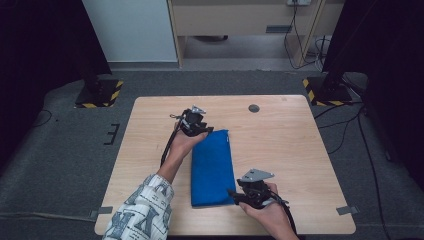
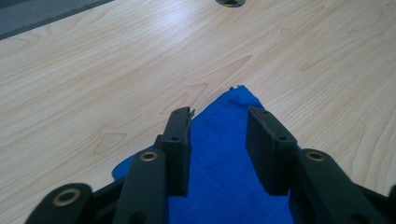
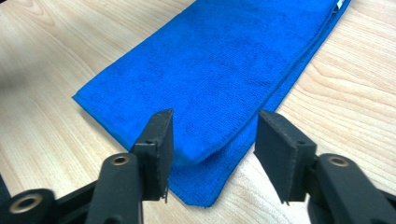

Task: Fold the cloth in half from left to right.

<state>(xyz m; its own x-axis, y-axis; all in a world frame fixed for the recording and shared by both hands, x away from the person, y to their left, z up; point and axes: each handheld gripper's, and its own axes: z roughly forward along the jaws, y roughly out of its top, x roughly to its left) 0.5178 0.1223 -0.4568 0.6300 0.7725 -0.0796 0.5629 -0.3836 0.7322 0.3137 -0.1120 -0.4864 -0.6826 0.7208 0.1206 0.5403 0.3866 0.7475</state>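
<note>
A pale wood table (image 1: pixel 300 150) on grey carpet (image 1: pixel 60 165), dark drapes either side.

Black curtains (image 1: pixel 40 50) hang left and right; in front of each stands a stand base (image 1: pixel 99 93) edged with yellow-black hazard tape. Straight ahead there's a light blue-grey panel (image 1: pixel 131 30), next to it a beige cabinet (image 1: pixel 240 17) with cables (image 1: pixel 295 45) trailing down. A round dark grommet (image 1: pixel 254 108) sits near the table's far edge. Tape strips (image 1: pixel 347 210) mark the floor at the near corners.

Even overhead light, soft shadows; dark room edges; gripper views slightly soft.
</note>
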